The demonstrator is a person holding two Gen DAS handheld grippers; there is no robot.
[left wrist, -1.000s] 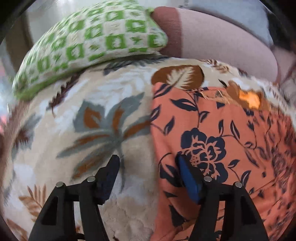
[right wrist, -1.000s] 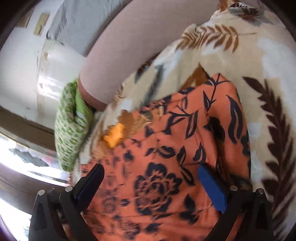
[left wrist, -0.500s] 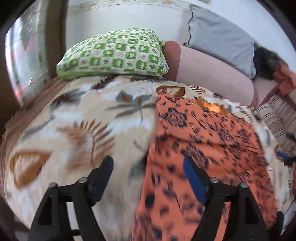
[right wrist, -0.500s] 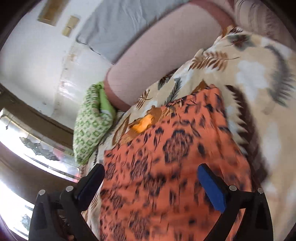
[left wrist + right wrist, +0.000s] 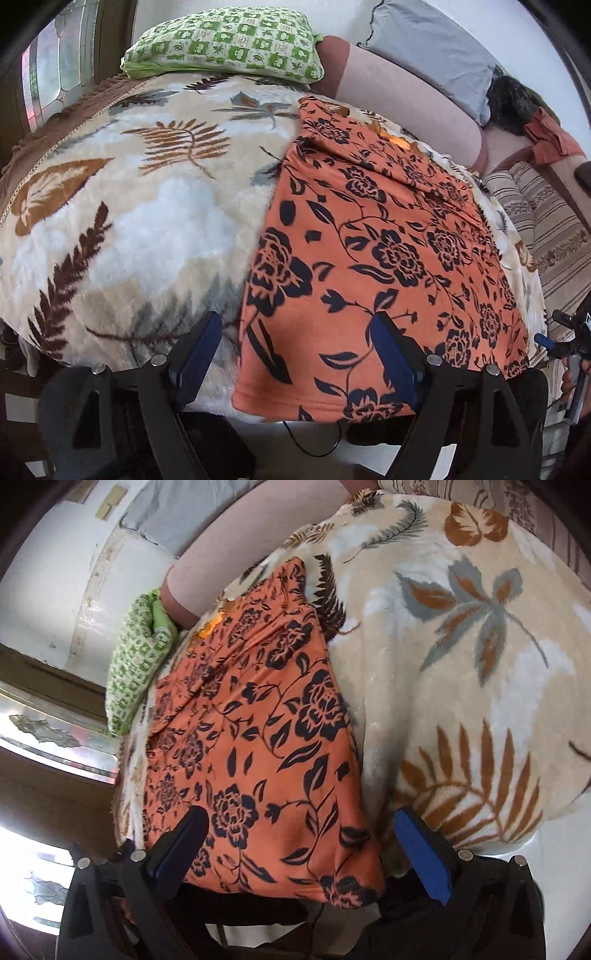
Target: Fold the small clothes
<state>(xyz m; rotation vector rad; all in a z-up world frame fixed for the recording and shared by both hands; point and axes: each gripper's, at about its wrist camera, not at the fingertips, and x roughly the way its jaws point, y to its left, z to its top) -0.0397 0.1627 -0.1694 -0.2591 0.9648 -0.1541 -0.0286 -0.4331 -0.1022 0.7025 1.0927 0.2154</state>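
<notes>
What I can't make out from my tongs

The orange floral cloth [image 5: 369,236] hangs over the near edge of the leaf-print blanket [image 5: 147,221], so its underside is hidden from me. My right gripper [image 5: 550,341] shows only as a sliver at the left view's edge. A dark heap [image 5: 511,105] beyond the grey pillow [image 5: 432,51] is too small to identify.

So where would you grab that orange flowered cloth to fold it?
Probably by the orange flowered cloth's two near corners, coming from the bed's near edge: its hem overhangs the leaf-print blanket there, so open fingers can slip around it.
</notes>
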